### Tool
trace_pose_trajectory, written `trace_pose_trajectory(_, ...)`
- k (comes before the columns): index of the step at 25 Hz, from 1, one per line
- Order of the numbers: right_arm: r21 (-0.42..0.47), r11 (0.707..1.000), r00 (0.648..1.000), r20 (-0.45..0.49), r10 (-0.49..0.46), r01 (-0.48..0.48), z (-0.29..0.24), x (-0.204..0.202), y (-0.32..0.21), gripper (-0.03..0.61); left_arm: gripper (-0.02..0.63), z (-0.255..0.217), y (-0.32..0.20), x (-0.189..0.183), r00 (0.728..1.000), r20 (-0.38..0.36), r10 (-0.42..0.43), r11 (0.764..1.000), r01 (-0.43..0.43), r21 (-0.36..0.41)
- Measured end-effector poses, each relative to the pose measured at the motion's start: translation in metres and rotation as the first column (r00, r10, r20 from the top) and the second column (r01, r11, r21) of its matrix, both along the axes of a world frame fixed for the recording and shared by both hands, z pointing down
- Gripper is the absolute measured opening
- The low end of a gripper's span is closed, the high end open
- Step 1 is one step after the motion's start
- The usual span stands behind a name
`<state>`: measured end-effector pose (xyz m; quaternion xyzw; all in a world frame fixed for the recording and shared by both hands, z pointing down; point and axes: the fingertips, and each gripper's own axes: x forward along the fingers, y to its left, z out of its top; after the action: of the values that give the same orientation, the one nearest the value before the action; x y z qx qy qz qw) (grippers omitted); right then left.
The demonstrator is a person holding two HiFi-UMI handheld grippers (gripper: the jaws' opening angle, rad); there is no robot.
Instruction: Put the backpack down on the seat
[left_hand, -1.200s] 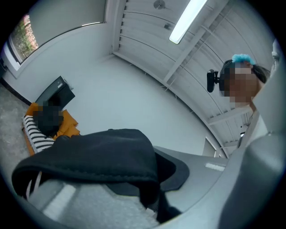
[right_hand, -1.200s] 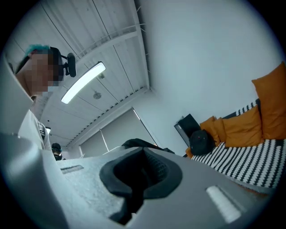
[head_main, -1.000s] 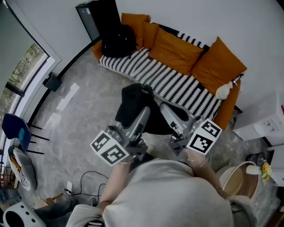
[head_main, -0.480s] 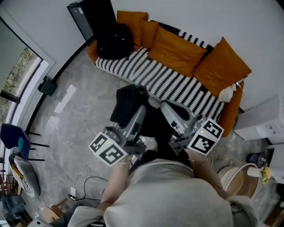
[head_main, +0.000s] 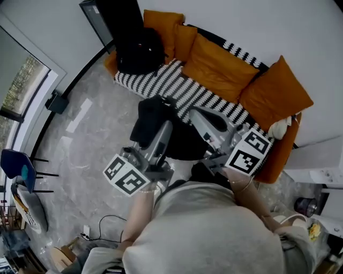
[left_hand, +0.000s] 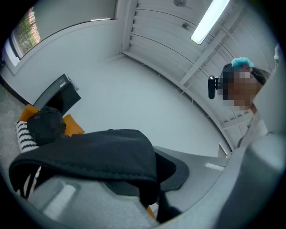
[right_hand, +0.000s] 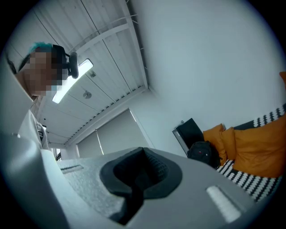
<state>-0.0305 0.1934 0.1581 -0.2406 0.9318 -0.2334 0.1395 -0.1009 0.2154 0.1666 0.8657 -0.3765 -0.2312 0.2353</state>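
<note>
A black backpack [head_main: 153, 118] hangs between my two grippers, right at the front edge of the sofa's black-and-white striped seat [head_main: 177, 83]. My left gripper [head_main: 166, 127] is shut on its fabric. In the left gripper view this dark cloth [left_hand: 98, 152] drapes over the jaws of the left gripper [left_hand: 152, 179]. My right gripper [head_main: 196, 115] is beside it, over the bag's right part. In the right gripper view its [right_hand: 138, 174] black pads are closed together on a thin dark piece of the bag.
A second black backpack [head_main: 140, 51] sits on the sofa's left end, next to a tall black cabinet [head_main: 115, 16]. Orange cushions [head_main: 220, 61] line the sofa back, and a white item [head_main: 280, 128] lies at its right end. A blue chair [head_main: 16, 166] and floor cables [head_main: 102, 225] are at the left.
Both grippers and the hanging backpack have moved toward the sofa. The bag, earlier over the floor in front of it, now reaches the striped seat's front edge.
</note>
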Motion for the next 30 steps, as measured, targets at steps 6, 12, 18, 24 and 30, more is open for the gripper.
trace_pose_trajectory(6, 0.014, 1.000, 1.000, -0.020, -0.023, 0.024, 0.001, 0.017, -0.091, 0.003, 0.061, -0.004, -0.090, 0.012, 0.997, 0.040, -0.059, 0.998, 0.058, 0.014)
trace_pose_trajectory(12, 0.011, 0.998, 0.998, -0.021, -0.062, 0.062, 0.002, 0.037, -0.159, 0.003, 0.061, -0.001, -0.166, 0.032, 0.994, 0.060, -0.092, 0.996, 0.092, 0.001)
trace_pose_trajectory(18, -0.018, 0.999, 0.999, -0.024, -0.048, 0.047, 0.013, 0.059, -0.204, 0.003, 0.061, 0.011, -0.215, 0.047, 0.993, 0.071, -0.091, 0.995, 0.094, -0.044)
trace_pose_trajectory(24, -0.070, 0.998, 1.000, -0.009, -0.006, 0.006, 0.028, 0.072, -0.240, 0.003, 0.061, 0.027, -0.244, 0.057, 0.996, 0.068, -0.056, 0.994, 0.062, -0.089)
trace_pose_trajectory(30, -0.137, 0.990, 0.999, -0.015, 0.037, -0.038, 0.054, 0.064, -0.276, 0.003, 0.061, 0.054, -0.283, 0.056, 0.996, 0.091, 0.011, 0.989, 0.003, -0.148)
